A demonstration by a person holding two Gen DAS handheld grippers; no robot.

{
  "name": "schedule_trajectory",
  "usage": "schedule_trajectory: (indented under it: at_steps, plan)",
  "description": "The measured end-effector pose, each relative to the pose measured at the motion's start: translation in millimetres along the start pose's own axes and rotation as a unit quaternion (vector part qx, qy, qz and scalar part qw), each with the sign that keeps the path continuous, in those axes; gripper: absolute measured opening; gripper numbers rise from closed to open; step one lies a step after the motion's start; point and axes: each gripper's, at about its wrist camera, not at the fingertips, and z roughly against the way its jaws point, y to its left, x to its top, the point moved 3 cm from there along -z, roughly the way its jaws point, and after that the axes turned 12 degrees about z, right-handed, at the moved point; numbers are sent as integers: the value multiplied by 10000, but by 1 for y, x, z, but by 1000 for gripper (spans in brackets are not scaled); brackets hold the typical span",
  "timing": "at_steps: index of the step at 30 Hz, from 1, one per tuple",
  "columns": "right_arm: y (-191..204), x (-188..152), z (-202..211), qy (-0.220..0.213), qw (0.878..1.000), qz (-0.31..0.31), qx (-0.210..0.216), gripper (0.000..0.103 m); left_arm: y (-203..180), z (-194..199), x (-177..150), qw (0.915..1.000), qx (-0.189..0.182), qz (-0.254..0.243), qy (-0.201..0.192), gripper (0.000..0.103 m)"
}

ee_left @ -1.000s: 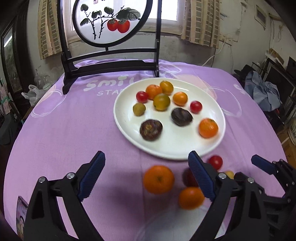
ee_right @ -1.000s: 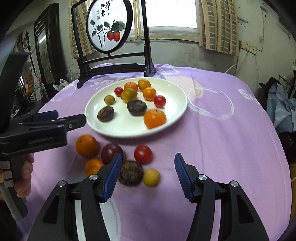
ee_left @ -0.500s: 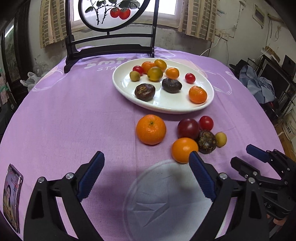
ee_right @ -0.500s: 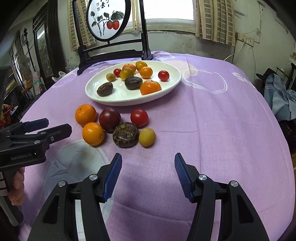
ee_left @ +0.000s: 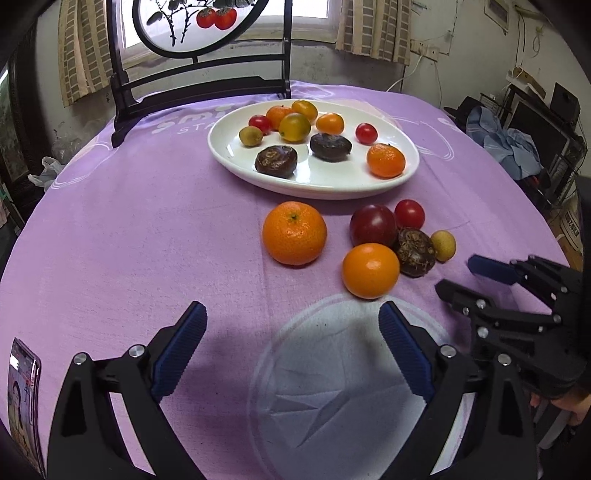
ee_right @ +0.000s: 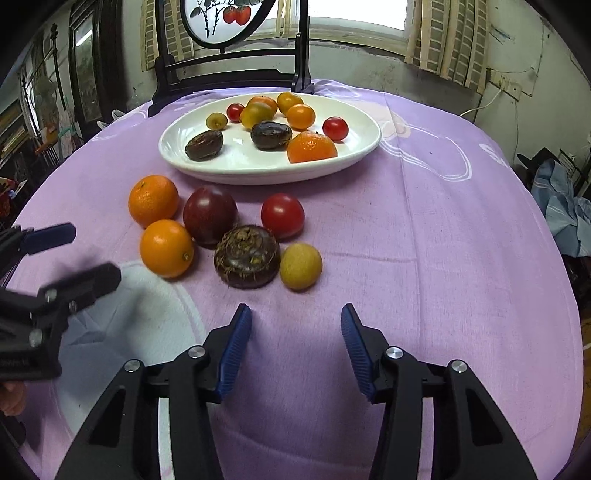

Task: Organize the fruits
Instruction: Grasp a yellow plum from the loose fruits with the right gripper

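Six loose fruits [ee_right: 229, 229] lie clustered on the table [ee_right: 424, 236], just before a white plate [ee_right: 362, 147] that carries nine more. A purple cloth with pale printed loops and lettering covers the table. The left hand-held gripper [ee_left: 291, 343] and the right hand-held gripper [ee_right: 295, 343] both hover near the cluster, each spread wide and holding nothing. Behind the plate stands a dark wooden stand with a round painted panel [ee_left: 192, 22]; beyond it are a bright window, beige curtains and a scuffed wall.
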Motion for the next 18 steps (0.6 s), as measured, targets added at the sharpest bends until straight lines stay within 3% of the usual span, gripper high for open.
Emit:
schedule_trajectory:
  at_steps: [7, 11, 18]
  plan:
    - [-7, 22, -18, -87, 9997, 105, 221, 46, 0, -6, -1, 9998, -106, 69, 162, 92]
    - [-3, 24, -17, -118, 9992, 286, 244, 26, 0, -7, -2, 9997, -135, 70, 201, 92]
    - [4, 6, 3, -145, 9995, 251, 159, 26, -4, -7, -5, 9998, -115, -16, 190, 92]
